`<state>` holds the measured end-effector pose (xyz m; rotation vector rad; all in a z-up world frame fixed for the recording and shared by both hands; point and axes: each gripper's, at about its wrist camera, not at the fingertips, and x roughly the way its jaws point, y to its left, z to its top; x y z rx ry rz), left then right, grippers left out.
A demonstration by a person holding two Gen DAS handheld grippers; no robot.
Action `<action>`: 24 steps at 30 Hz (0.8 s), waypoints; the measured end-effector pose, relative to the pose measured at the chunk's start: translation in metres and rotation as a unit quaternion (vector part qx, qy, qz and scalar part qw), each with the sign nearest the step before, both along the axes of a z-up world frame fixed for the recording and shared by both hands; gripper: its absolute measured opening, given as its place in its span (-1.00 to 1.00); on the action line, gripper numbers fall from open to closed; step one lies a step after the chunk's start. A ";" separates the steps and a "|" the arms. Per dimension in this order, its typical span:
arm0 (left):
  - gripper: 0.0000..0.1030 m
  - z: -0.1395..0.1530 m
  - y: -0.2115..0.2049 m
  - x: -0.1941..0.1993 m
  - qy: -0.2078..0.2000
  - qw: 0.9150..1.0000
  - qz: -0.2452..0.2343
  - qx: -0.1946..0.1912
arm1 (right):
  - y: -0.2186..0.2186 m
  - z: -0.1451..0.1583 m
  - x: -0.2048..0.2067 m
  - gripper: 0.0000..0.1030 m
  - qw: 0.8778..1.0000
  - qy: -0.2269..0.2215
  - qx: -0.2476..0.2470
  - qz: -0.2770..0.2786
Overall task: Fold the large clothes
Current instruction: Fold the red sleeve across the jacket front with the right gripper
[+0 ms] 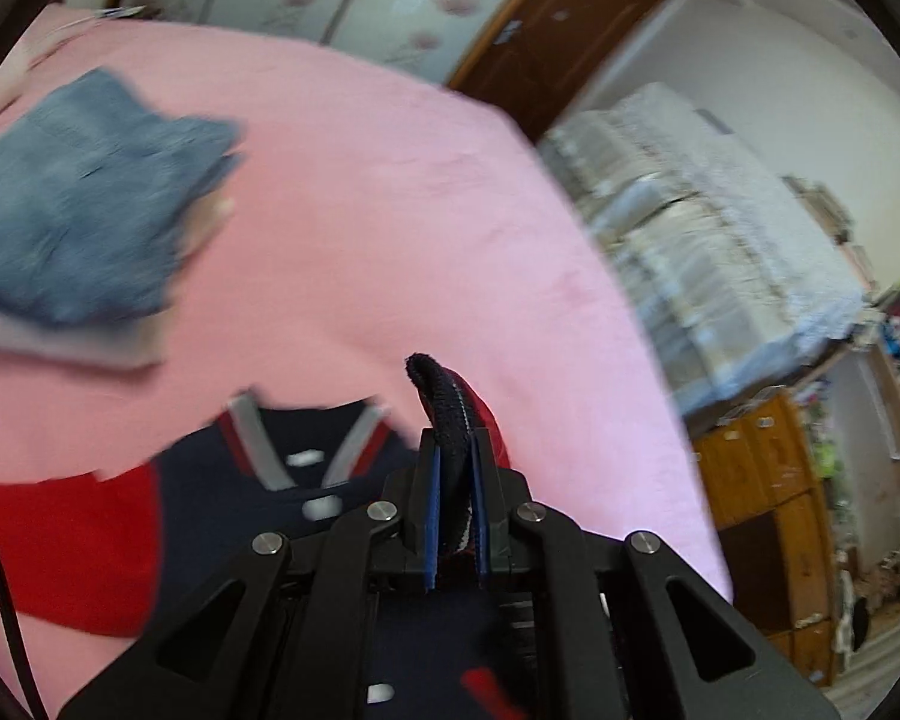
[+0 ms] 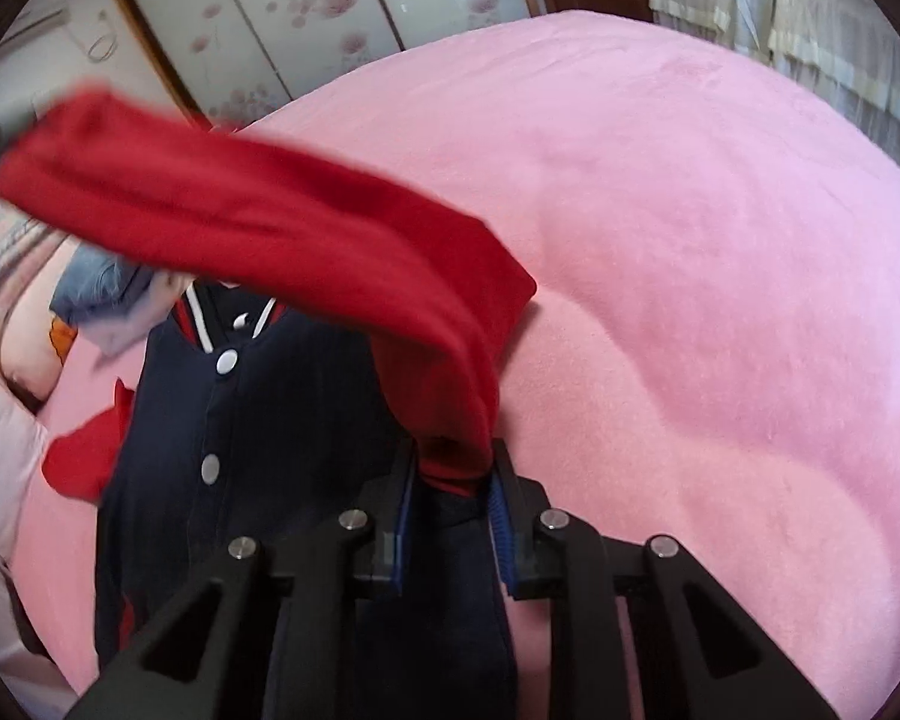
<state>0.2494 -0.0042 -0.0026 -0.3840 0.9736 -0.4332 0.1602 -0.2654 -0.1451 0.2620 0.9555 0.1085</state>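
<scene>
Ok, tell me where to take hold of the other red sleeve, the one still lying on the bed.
Grip the loose red sleeve at its outer end, coming from the bed's open side opposite the navy jacket body. It lies bunched on the pink cover, so that raised end should give the tongs an edge.

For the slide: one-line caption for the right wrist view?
Right gripper clamps the jacket while its red sleeve stretches across the pink bed.
</scene>
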 end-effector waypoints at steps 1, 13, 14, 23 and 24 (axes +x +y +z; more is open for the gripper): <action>-0.87 -0.017 0.014 0.002 0.017 1.000 0.009 0.013 | 0.000 0.000 -0.002 -0.58 1.000 0.002 -0.008 0.004; -0.51 -0.161 0.092 0.006 0.161 0.985 0.059 0.034 | -0.017 0.009 -0.035 -0.38 1.000 0.017 0.007 0.023; -0.39 -0.160 0.093 0.004 0.161 0.985 0.058 0.025 | -0.020 0.011 -0.036 -0.38 1.000 0.015 0.014 0.019; -0.19 -0.158 0.085 -0.011 0.157 0.987 0.036 0.018 | -0.005 0.022 -0.010 -0.39 0.999 -0.023 -0.009 0.032; -0.19 -0.158 0.085 -0.012 0.156 0.987 0.038 0.018 | -0.002 0.021 -0.005 -0.39 0.999 -0.022 -0.018 0.036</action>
